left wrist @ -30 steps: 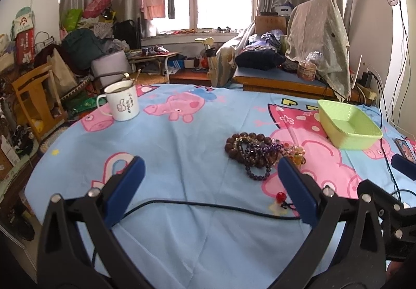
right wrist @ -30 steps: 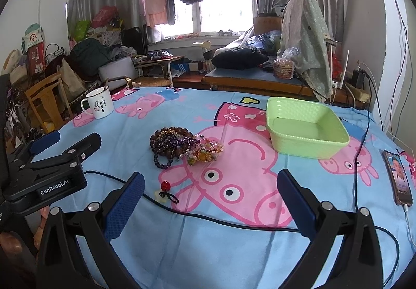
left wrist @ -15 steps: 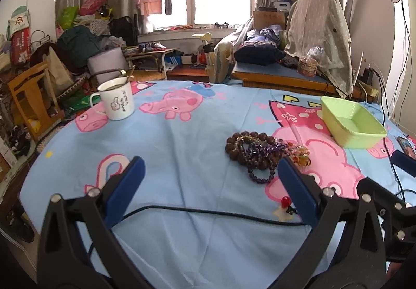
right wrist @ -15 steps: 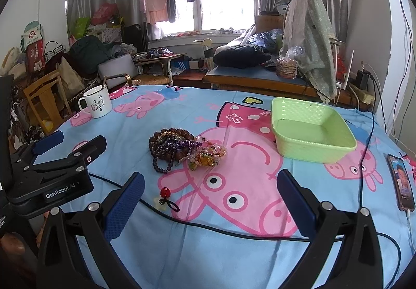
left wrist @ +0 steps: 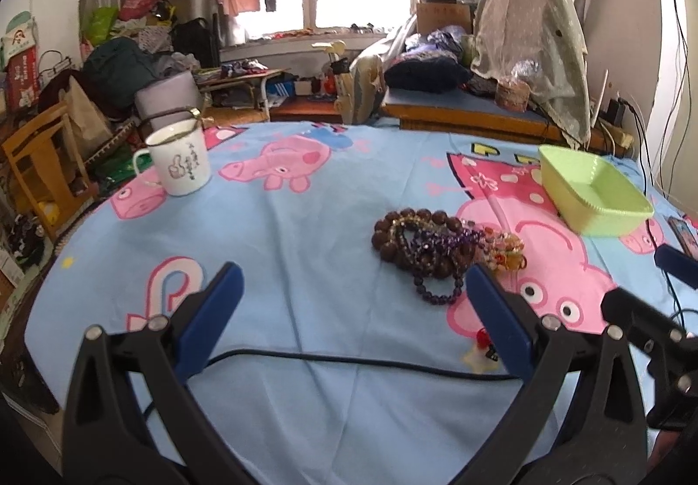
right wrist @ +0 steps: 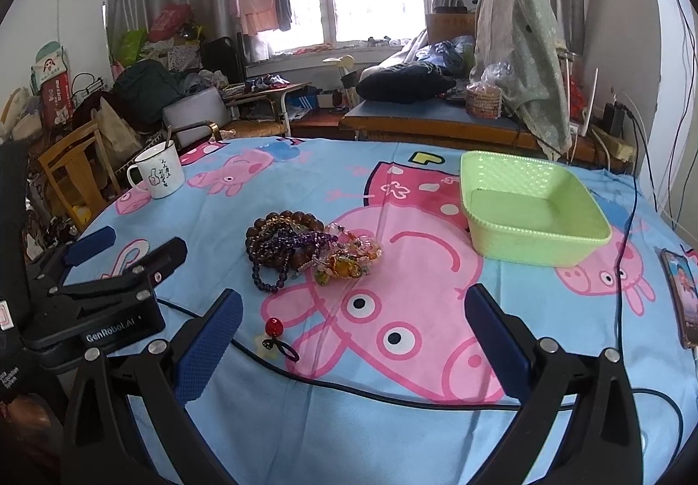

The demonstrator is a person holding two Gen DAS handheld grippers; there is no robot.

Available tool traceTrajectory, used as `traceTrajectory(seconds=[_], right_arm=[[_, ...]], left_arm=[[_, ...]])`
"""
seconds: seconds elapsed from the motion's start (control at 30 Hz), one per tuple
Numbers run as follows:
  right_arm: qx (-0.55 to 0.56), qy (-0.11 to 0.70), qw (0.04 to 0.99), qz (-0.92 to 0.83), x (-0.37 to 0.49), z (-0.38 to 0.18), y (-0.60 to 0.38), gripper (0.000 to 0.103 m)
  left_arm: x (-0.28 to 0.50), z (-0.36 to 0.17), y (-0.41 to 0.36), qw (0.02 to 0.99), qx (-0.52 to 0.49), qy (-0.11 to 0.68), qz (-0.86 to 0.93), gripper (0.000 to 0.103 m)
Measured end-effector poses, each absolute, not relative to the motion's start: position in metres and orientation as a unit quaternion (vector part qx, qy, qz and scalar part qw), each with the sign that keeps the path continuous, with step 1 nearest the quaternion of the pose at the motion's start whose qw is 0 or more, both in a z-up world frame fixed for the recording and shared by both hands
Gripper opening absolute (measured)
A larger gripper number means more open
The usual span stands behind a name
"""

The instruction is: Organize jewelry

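Several bead bracelets [right wrist: 305, 249] lie tangled in one heap, left of the green basket [right wrist: 532, 219] and well apart from it. They look light, loose and slippery — better to pinch one outer strand. Left gripper [left wrist: 353, 310] and right gripper [right wrist: 353, 332] both stand wide and hold nothing.

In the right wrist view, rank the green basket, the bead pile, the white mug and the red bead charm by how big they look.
1. green basket
2. bead pile
3. white mug, which stands farther from the camera, so its true size against the pile is unsure
4. red bead charm
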State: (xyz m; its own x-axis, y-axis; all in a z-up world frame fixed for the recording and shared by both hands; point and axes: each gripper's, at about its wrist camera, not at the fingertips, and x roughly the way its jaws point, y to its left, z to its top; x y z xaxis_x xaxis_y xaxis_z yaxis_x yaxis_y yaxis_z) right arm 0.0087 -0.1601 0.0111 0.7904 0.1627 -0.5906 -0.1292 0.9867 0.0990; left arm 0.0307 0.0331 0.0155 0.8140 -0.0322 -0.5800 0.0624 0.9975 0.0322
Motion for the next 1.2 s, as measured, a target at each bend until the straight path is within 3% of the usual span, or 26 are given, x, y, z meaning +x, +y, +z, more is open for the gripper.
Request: traceTrajectory(seconds=[0.73, 0.8, 0.9, 1.0, 1.1, 1.2], right_arm=[[0.05, 0.348, 0.932, 0.089, 0.031, -0.007, -0.17, 0.074], [0.041, 0.348, 0.931, 0.101, 0.037, -0.006, -0.168, 0.061], [0.023, 0.361, 0.922, 0.138, 0.056, -0.005, -0.162, 0.031], [0.021, 0.389, 0.905, 0.172, 0.084, -0.009, -0.159, 0.016], [0.04, 0.423, 0.883, 0.198, 0.116, -0.015, -0.158, 0.008], [0.047, 0.446, 0.866, 0.222, 0.137, -0.021, -0.152, 0.008]], left_arm=[[0.075, -0.004, 0.041, 0.918, 0.012, 0.382, -0.107, 0.098], [0.086, -0.005, 0.039, 0.907, 0.019, 0.398, -0.137, 0.098], [0.107, -0.01, 0.041, 0.893, 0.014, 0.423, -0.15, 0.098], [0.135, -0.014, 0.052, 0.877, -0.018, 0.454, -0.16, 0.085], [0.158, -0.02, 0.065, 0.858, -0.061, 0.481, -0.167, 0.069], [0.169, -0.025, 0.065, 0.852, -0.064, 0.492, -0.169, 0.063]])
